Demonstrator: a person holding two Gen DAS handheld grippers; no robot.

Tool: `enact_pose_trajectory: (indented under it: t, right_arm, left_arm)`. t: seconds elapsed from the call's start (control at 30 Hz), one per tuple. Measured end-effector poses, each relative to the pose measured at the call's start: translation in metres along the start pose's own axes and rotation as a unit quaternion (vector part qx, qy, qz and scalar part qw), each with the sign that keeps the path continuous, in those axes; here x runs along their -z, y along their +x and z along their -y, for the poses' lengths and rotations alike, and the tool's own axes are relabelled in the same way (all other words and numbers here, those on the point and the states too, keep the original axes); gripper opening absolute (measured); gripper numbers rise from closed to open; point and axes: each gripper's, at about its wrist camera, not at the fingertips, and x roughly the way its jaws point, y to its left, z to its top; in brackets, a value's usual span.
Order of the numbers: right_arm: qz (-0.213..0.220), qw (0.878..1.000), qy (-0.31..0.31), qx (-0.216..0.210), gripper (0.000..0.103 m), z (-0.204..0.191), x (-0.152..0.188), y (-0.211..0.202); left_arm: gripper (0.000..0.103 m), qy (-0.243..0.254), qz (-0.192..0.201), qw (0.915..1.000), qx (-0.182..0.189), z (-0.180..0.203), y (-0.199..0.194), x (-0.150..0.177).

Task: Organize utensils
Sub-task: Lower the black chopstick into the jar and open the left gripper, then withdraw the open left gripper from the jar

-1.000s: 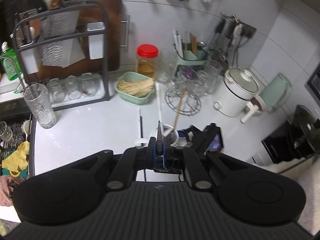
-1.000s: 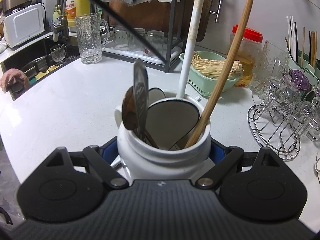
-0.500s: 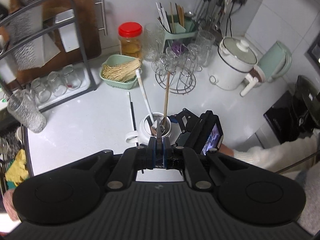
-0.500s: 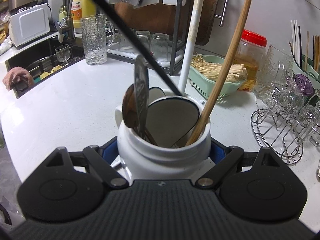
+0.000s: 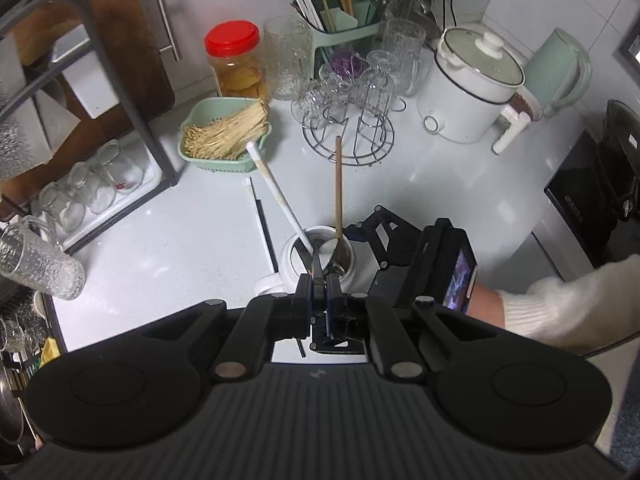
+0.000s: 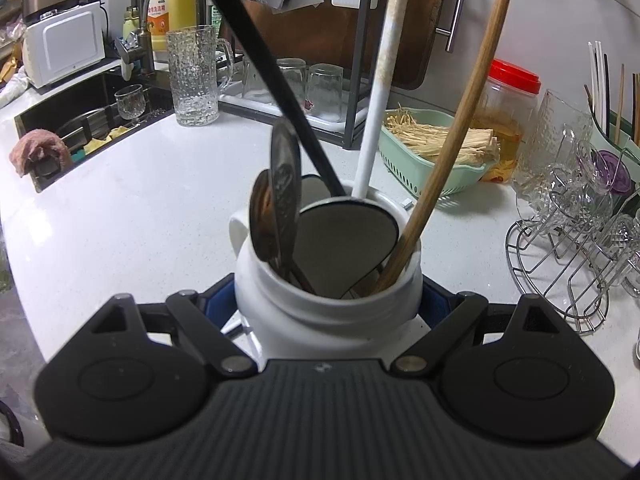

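A white ceramic jar (image 6: pixel 328 320) stands on the white counter, and my right gripper (image 6: pixel 326 300) is shut on its sides. A wooden handle (image 6: pixel 460 120), a white handle (image 6: pixel 384 80) and metal spoons (image 6: pixel 284 184) stick out of it. A flat ladle head (image 6: pixel 344 248) sits inside the mouth, and its black handle (image 6: pixel 260 60) slants up to the left. In the left wrist view my left gripper (image 5: pixel 319 284) hangs right above the jar (image 5: pixel 352 272), shut on that black handle (image 5: pixel 318 262). The right gripper's body (image 5: pixel 400 248) and a hand in a white sleeve (image 5: pixel 560 304) lie beside the jar.
Behind the jar are a green basket of sticks (image 5: pixel 224 136), a red-lidded jar (image 5: pixel 236 60), a wire rack of glasses (image 5: pixel 352 120) and a white cooker (image 5: pixel 468 88). A dish rack with glasses (image 6: pixel 304 88), a glass mug (image 6: pixel 192 76) and the sink (image 6: pixel 80 120) lie to the left.
My left gripper has come down closer over the jar, and the black handle now stands steeper in its mouth. The right gripper and the jar have stayed still.
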Motion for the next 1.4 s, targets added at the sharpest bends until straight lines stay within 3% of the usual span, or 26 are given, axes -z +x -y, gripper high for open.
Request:
enact_pose_trajectory:
  t: [0.3,0.57,0.73,0.9,1.1,1.23,1.3,1.4]
  right_arm:
    - [0.002,1.0,0.004,0.002,0.092,0.0,0.0,0.0]
    - [0.004,1.0,0.005,0.003,0.092,0.0,0.001,0.0]
    - [0.002,1.0,0.007,0.002,0.092,0.002,0.0,0.001]
    - [-0.001,1.0,0.013,0.013,0.092,0.004,-0.001,0.002]
    - [-0.004,0.999,0.036,0.037,0.092,0.016,0.005,-0.004]
    - [-0.008,0.997,0.049,0.053,0.092,0.026,0.011,-0.01]
    - [-0.012,0.997,0.053,0.059,0.092,0.031,0.015,-0.014]
    - [-0.017,0.996,0.06,0.069,0.092,0.036,0.02,-0.02]
  left_arm:
    - [0.008,0.012,-0.014,0.9998,0.001,-0.003,0.041,-0.016]
    - [0.009,-0.016,0.009,0.9996,0.021,-0.013,0.049,-0.024]
    - [0.031,-0.047,0.043,0.9976,0.029,-0.023,0.033,-0.016]
    - [0.031,-0.105,0.116,0.987,0.037,-0.045,-0.002,0.006]
    - [0.031,-0.195,0.194,0.9606,0.039,-0.073,-0.011,0.061]
    - [0.031,-0.251,0.194,0.9475,0.042,-0.082,0.025,0.096]
    - [0.031,-0.267,0.181,0.9454,0.047,-0.081,0.053,0.109]
    - [0.031,-0.252,0.139,0.9573,0.025,-0.07,0.094,0.121]
